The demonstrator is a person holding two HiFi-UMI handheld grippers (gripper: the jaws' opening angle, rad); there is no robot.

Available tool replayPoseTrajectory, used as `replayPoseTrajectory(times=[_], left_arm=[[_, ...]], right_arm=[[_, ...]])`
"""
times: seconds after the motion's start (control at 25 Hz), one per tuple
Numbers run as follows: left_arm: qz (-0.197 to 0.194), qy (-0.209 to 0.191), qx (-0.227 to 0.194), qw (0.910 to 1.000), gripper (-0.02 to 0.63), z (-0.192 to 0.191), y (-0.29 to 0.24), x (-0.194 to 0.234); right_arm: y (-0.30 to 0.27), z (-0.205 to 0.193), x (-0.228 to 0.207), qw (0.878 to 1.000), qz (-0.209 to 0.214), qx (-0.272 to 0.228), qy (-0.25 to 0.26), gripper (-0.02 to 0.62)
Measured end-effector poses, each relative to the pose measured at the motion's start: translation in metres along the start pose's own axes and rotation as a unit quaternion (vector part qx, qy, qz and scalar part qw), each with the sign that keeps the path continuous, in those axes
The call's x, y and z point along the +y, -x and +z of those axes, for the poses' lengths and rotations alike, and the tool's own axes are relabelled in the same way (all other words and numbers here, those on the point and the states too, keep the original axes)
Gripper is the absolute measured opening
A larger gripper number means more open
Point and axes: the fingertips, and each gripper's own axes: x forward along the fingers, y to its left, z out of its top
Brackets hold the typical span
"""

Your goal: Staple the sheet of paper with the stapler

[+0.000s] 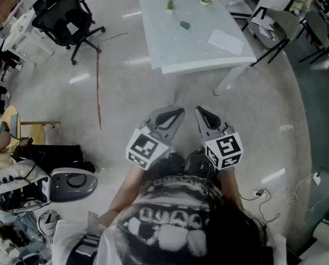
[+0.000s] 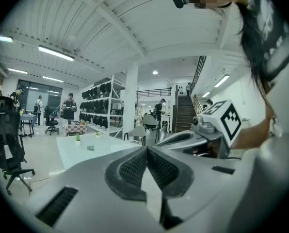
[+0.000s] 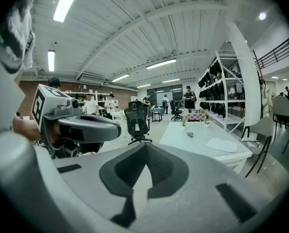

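While the left claw (image 1: 174,116) and right claw (image 1: 204,116) are pressed together empty, the sheet of paper (image 1: 226,41) lies well ahead, nearer the right claw, by the tabletop's (image 1: 164,46) right edge.

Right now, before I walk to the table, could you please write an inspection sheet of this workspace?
Surface: white rectangular table, mostly bare.
Job's things: white sheet of paper near the table's right edge; small dark stapler apart from it, nearer the middle.
Clutter: two small green potted plants at the far edge.
Grippers: left gripper and right gripper, jaws together, empty, short of the table.
Cables: thin cables on the floor, right side.
Surroundings: black office chair left of the table.
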Motion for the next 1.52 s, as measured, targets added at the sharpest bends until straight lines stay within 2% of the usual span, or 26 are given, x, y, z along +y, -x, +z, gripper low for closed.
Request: replayPoseTrajectory(times=[0.24,0.4,0.64,0.92,1.2,1.52], left_arm=[[0.006,0.004,0.000,1.0000,0.003,-0.001,0.000,0.001],[-0.005,0.007,-0.004,1.0000,0.003,0.005,0.003,0.001],[-0.018,0.020,0.005,0.9996,0.004,-0.008,0.000,-0.008],[-0.026,0.028,0.007,0.9992,0.003,-0.013,-0.029,-0.008],[-0.015,0.026,0.018,0.9994,0.003,-0.012,-0.079,0.005],[0.034,0.027,0.022,0.9988,0.003,0.010,-0.178,0.047]], right_arm=[[0.005,0.002,-0.002,1.000,-0.002,-0.007,-0.011,0.000],[0.009,0.003,-0.001,1.000,-0.016,-0.005,-0.025,0.000],[0.016,-0.014,0.002,0.999,-0.017,0.014,-0.039,0.000],[0.016,-0.026,-0.022,0.998,-0.022,0.022,-0.048,0.000],[-0.007,-0.031,-0.072,0.998,-0.001,0.027,-0.054,0.000],[-0.048,-0.009,-0.177,0.998,0.045,0.027,-0.033,0.000]])
